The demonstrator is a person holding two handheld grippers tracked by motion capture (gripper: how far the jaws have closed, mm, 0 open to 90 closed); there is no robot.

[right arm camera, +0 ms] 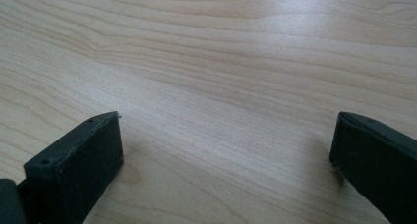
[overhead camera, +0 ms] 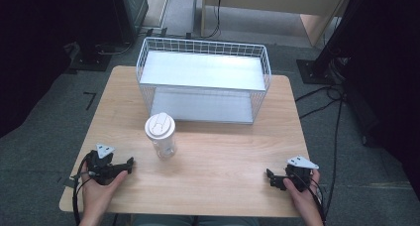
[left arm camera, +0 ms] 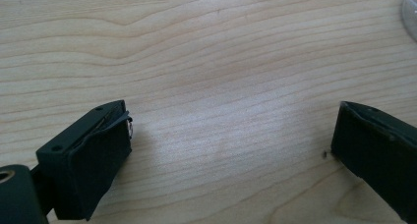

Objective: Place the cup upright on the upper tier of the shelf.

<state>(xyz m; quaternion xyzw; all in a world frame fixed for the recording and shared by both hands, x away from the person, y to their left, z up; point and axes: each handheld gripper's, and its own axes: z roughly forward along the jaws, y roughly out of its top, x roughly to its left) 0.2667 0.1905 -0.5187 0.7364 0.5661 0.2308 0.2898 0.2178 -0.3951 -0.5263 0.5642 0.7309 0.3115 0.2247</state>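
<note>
- Left gripper (overhead camera: 130, 165): at 8 o'clock on the table (overhead camera: 223, 161), jaws spread wide, holding nothing.
- Right gripper (overhead camera: 270, 179): at 4 o'clock, jaws spread wide, holding nothing.
- Cup (overhead camera: 161, 136): upright, lidded, left of centre.
- Rack (overhead camera: 203, 80): at 12 o'clock.

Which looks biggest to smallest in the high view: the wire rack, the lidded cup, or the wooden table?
1. wooden table
2. wire rack
3. lidded cup

The rack sits farther from the camera, yet the gaps are too wide for that to change the order.
</note>
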